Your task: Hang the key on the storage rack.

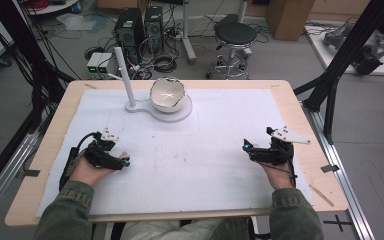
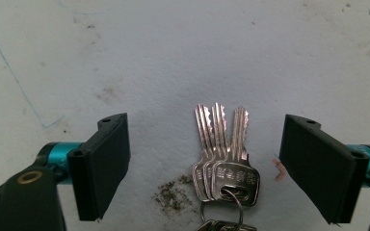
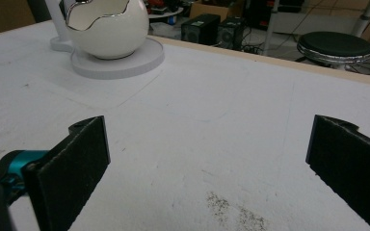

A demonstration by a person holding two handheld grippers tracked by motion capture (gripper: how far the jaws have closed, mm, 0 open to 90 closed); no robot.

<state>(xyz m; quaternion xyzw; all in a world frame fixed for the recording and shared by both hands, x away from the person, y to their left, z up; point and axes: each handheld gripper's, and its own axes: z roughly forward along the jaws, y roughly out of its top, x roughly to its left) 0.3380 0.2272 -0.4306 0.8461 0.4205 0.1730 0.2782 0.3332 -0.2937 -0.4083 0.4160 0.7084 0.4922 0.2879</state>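
The keys [image 2: 224, 159] have tiny stamped marks on their flat heads, too small to read.

In the left gripper view, three silver metal keys lie fanned on the white mat [image 2: 183, 57], joined on a thin wire ring [image 2: 221, 199]. Their bumpy, toothed ends point away from the left gripper [image 2: 204, 163]. The keys sit right between its two black jaws, a bit closer to the jaw on the right of that view. The jaws are apart and do not touch the keys. A dark crumbly smudge [image 2: 173, 195] is just beside the keys. A thin blue line [image 2: 14, 77] runs on the mat, farther off past the left jaw.

The high view shows the left gripper [image 1: 125, 161] in the person's left hand [image 1: 87, 170], but the keys are too small to make out there.

In the right gripper view, the right gripper [image 3: 207, 163] has its rough black jaws wide apart with just bare mat between them. Far ahead of it sits a smooth, shiny white bowl [image 3: 108, 29], round like a cracked egg with a wavy silver edge. It rests on a flat round white base [image 3: 125, 60]. The high view shows a white post [image 1: 124, 75] standing beside the bowl on that base, and the wooden table [image 1: 285, 92] edge around the mat.
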